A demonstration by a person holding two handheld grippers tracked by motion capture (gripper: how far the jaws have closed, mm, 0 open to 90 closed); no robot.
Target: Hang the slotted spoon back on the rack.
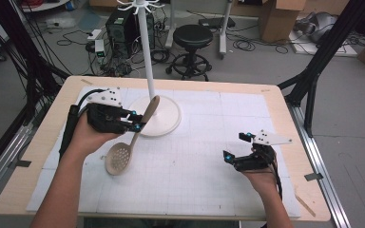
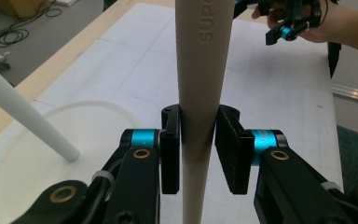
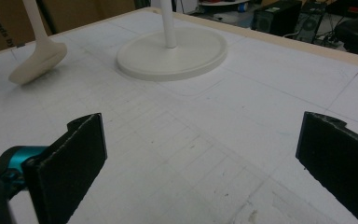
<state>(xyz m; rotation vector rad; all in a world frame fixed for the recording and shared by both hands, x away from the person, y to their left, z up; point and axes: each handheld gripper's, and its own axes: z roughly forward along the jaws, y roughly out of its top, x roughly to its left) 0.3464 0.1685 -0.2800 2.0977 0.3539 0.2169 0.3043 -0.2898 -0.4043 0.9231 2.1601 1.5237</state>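
Observation:
A beige slotted spoon [image 1: 123, 149] hangs tilted over the white mat, its perforated bowl low and its handle [image 2: 198, 93] pointing up toward the stand. My left gripper [image 1: 134, 121] is shut on the handle; in the left gripper view both black pads [image 2: 170, 149] press its sides. The white stand [image 1: 148, 52] with a round base [image 1: 168, 116] rises just right of that gripper. My right gripper [image 1: 236, 146] rests open near the table's right front, nothing between its pads [image 3: 70, 163]. In the right gripper view the spoon bowl [image 3: 37, 63] is at far left.
The white gridded mat [image 1: 195, 152] covers a wooden table [image 1: 38, 142]. Behind the table stand a black stool [image 1: 192, 40], a computer tower [image 1: 121, 28], cables and cardboard boxes [image 1: 278, 16]. Black frame legs [image 1: 313, 71] stand at the right.

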